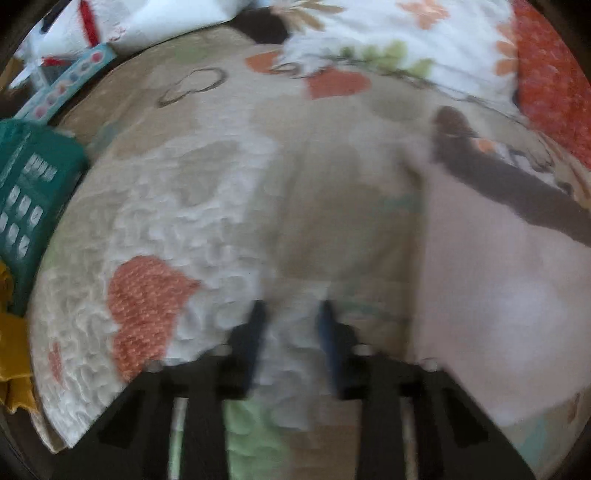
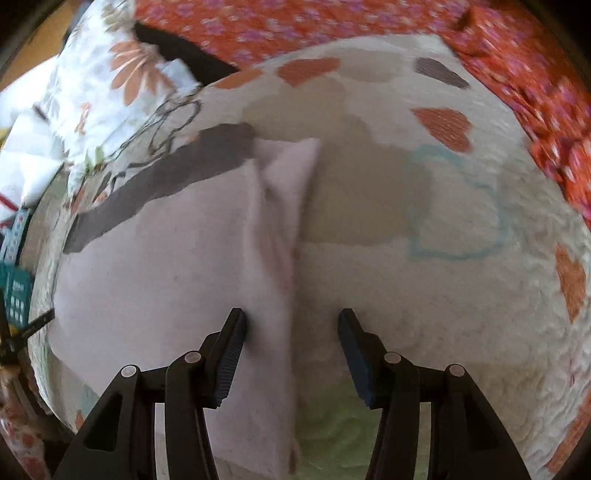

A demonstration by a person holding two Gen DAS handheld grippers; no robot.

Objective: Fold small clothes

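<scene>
A pale pink garment (image 2: 155,280) lies flat on the patterned quilt (image 2: 424,295), with a folded flap (image 2: 280,192) along its right side. My right gripper (image 2: 291,318) hovers open just above that folded edge, which runs between its fingers, and the pads do not press on it. In the left wrist view the same garment (image 1: 491,280) lies to the right. My left gripper (image 1: 291,314) is over bare quilt (image 1: 207,229) to the left of it, its jaws narrowly apart with nothing between them. That view is blurred.
A dark brown band (image 2: 162,181) runs along the garment's far edge. A floral pillow (image 1: 388,33) and orange-red flowered cloth (image 2: 332,22) lie at the back. A teal box (image 1: 29,199) and yellow cloth (image 1: 11,339) sit off the quilt's left edge.
</scene>
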